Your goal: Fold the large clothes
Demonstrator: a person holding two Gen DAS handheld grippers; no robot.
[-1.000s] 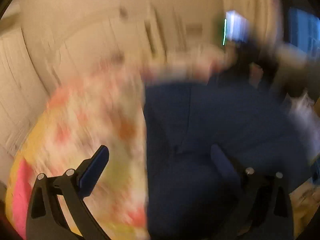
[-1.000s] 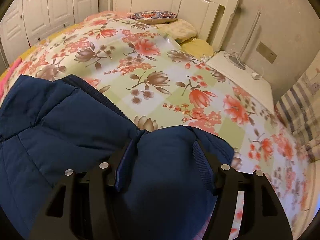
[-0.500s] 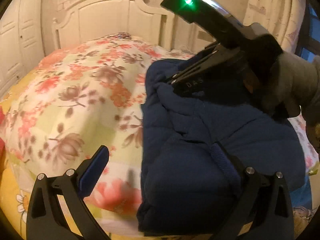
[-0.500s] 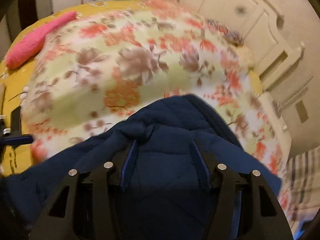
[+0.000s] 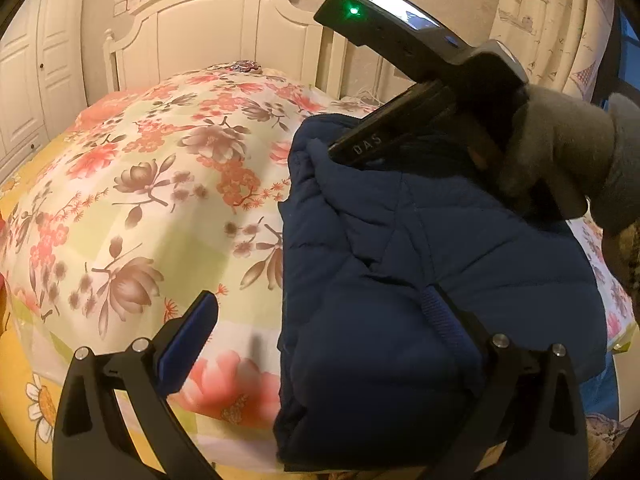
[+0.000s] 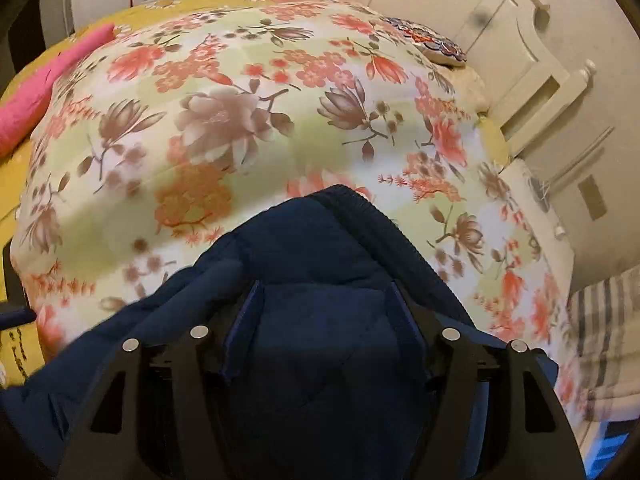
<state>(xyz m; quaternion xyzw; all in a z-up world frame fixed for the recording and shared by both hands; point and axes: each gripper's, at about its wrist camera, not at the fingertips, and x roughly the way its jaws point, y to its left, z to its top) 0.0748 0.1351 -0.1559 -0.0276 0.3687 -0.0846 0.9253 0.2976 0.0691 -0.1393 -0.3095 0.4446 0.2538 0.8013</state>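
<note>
The coat [image 5: 420,280] was gripped by the right gripper [image 6: 324,332] (left gripper [image 5: 320,340] released) to steady the fold on the bed [image 5: 160,184].

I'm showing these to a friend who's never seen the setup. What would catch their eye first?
The puffy navy jacket, folded into a thick bundle on the right side of the bed, with the right gripper bearing on its far end. Next, the floral quilt spreading across the bed to the white headboard. The left gripper has its jaws wide apart at the jacket's near edge.

Folded navy puffer jacket [image 5: 420,280] on bed
</note>
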